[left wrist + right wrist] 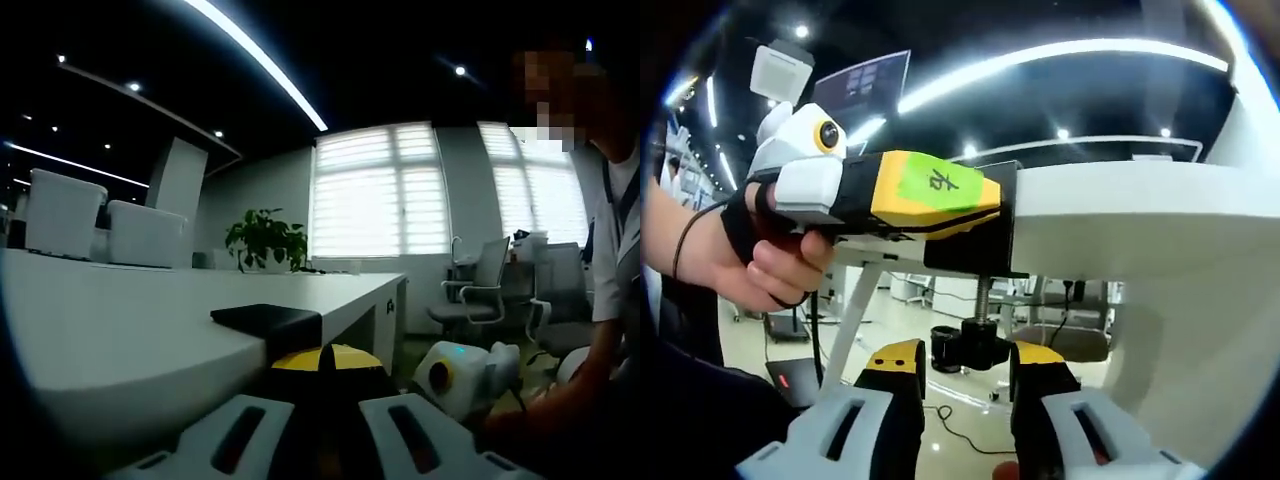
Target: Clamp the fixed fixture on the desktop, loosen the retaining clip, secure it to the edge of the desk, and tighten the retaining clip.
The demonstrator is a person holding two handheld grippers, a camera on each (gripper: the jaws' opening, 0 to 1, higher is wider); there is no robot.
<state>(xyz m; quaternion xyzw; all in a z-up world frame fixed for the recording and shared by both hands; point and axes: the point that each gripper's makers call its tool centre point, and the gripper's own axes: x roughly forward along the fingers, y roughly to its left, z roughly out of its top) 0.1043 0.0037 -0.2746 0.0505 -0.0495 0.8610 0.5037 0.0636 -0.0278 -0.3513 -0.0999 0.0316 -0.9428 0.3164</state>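
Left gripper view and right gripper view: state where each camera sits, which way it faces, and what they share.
Left gripper view: rides the left tool, level with the white desk, facing along it toward the windows; black clamp fixture on the edge, a person at right.
Right gripper view: rides the right tool, below the desk edge, facing up at the clamp screw knob; a hand holds the left tool.
Shared: desk, fixture.
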